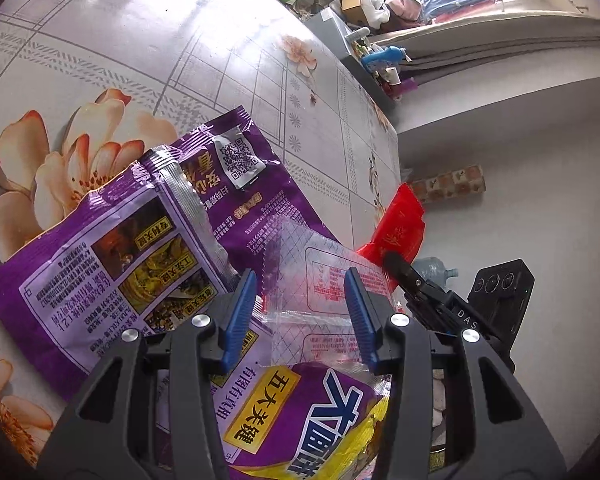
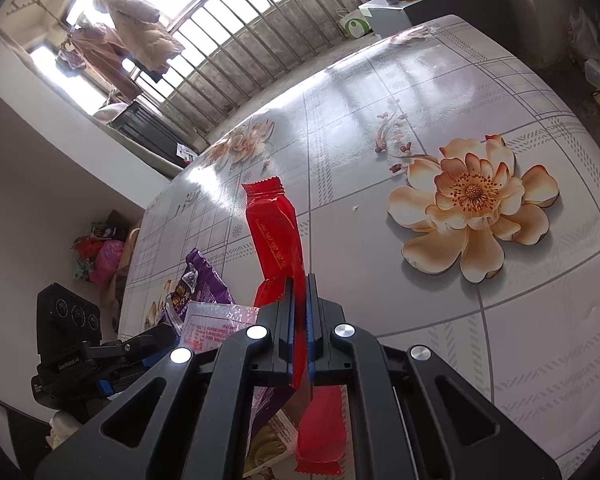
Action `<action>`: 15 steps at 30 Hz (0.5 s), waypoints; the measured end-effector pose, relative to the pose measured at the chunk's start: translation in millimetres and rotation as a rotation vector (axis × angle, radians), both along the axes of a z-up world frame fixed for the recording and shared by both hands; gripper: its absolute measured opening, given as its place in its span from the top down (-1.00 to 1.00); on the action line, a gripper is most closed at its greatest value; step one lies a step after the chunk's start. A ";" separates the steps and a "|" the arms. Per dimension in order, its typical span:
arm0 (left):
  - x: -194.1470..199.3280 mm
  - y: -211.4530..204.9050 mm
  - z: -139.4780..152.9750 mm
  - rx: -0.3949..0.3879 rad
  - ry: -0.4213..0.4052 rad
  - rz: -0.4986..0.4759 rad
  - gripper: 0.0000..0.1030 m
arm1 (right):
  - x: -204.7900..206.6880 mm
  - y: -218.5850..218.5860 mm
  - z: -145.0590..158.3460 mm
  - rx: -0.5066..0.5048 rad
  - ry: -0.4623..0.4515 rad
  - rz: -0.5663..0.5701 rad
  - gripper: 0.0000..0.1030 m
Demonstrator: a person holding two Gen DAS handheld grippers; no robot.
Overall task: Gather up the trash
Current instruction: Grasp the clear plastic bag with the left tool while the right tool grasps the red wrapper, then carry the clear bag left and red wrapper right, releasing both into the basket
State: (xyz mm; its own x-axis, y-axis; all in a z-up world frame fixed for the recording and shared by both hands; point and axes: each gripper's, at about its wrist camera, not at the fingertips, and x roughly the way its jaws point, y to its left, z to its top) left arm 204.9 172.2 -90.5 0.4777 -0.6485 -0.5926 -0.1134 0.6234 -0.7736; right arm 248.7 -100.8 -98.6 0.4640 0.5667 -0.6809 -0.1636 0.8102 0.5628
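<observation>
A large purple snack bag [image 1: 112,248] lies on the flowered tablecloth [image 1: 204,64]. A clear crinkled wrapper [image 1: 312,280] rests on it, between the blue fingers of my left gripper [image 1: 300,284], which is open around it. My right gripper [image 2: 300,288] is shut on a red wrapper [image 2: 274,232] and holds it above the table; the red wrapper [image 1: 400,228] and the right gripper [image 1: 424,292] also show at the right of the left wrist view. The purple bag [image 2: 204,280], the clear wrapper [image 2: 216,324] and the left gripper [image 2: 100,364] show at lower left of the right wrist view.
The table edge [image 1: 384,120] runs close on the right of the trash. Beyond it are a water jug [image 1: 436,268] on the floor, a cluttered shelf [image 1: 380,68] and a barred window [image 2: 236,28]. Bags [image 2: 100,256] sit on the floor past the table.
</observation>
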 end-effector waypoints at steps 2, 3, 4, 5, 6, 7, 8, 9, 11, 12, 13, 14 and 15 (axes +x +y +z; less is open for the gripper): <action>5.1 -4.6 1.4 -0.017 -0.007 -0.014 0.21 | -1.1 -0.2 -2.2 0.001 0.002 -0.007 0.91; 5.7 -5.8 1.8 -0.036 -0.015 -0.020 0.21 | -1.1 -0.7 -3.4 0.002 0.004 -0.010 0.91; 6.1 -6.4 2.1 -0.060 -0.028 -0.029 0.21 | -1.5 -1.2 -4.6 0.003 0.005 -0.013 0.91; 3.9 -10.4 4.3 -0.074 -0.043 -0.035 0.21 | -1.5 -1.3 -5.1 0.003 0.006 -0.015 0.91; 3.6 -12.3 6.9 -0.073 -0.060 -0.041 0.29 | -1.6 -1.5 -5.4 0.003 0.006 -0.017 0.91; 3.9 -14.9 9.7 -0.064 -0.074 -0.049 0.44 | -2.1 -1.9 -6.1 0.006 0.007 -0.017 0.91; 0.8 -17.4 10.6 -0.051 -0.082 -0.057 0.50 | -2.3 -3.2 -6.9 0.009 0.008 -0.018 0.91; 1.3 -19.9 12.1 -0.036 -0.087 -0.060 0.54 | -2.5 -4.3 -7.2 0.008 0.006 -0.020 0.91; 1.8 -23.4 15.8 -0.010 -0.103 -0.066 0.65 | -3.6 -6.6 -7.3 0.013 0.004 -0.025 0.91; 2.0 -25.5 18.5 -0.001 -0.114 -0.068 0.75 | -3.8 -8.6 -6.7 0.020 0.001 -0.030 0.91; 2.1 -27.5 20.8 0.004 -0.123 -0.072 0.77 | -4.4 -11.5 -6.3 0.032 0.000 -0.037 0.91; 2.9 -29.3 24.5 0.002 -0.135 -0.073 0.78 | -4.3 -16.9 -5.7 0.043 0.000 -0.049 0.91; 2.6 -30.5 27.7 -0.004 -0.150 -0.076 0.81 | -4.2 -21.0 -4.7 0.050 -0.002 -0.062 0.91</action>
